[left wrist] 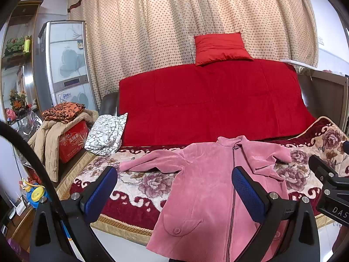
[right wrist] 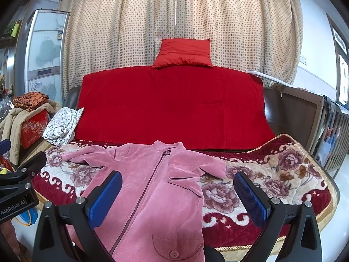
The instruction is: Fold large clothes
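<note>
A pink zip-up jacket lies front up on the floral sofa cover, its hem hanging over the front edge. Its left sleeve stretches out to the left; its right sleeve is folded in over the chest. It also shows in the right wrist view. My left gripper is open and empty, held above the jacket's left half. My right gripper is open and empty, above the jacket's right half and the folded sleeve. Each gripper's body shows at the edge of the other view.
A red blanket covers the sofa back, with a red cushion on top. A black-and-white cloth lies at the sofa's left end. Left of it stands a red box under piled clothes. A wooden crib stands at right.
</note>
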### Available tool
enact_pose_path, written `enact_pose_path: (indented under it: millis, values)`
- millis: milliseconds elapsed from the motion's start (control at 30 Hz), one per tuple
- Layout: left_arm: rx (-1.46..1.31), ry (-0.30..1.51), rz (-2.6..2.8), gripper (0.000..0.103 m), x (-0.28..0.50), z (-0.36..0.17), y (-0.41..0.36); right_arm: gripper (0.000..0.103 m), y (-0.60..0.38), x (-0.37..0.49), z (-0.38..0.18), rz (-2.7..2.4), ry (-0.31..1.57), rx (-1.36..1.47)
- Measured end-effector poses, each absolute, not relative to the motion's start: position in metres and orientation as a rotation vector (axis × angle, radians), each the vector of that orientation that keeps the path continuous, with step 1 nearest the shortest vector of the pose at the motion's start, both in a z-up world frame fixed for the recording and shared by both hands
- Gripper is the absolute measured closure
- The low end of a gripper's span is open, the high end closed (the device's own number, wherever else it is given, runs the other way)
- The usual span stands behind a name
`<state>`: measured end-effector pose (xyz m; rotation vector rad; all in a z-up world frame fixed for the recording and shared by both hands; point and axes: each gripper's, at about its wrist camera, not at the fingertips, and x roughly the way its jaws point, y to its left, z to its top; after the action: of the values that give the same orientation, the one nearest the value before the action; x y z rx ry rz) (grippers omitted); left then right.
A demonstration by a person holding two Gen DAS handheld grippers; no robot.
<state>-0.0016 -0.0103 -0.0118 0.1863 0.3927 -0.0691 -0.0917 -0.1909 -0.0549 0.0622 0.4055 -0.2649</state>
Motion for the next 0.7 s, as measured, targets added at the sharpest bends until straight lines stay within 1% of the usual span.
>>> enact_pose_path:
  millis: [700]
  values:
    - [0.186, 0.416, -0.069, 0.0, 0.0056, -0.0201, -0.0085, 0.0, -0.1902, -0.0826, -0.0605, -0.263, 0.431, 0.06]
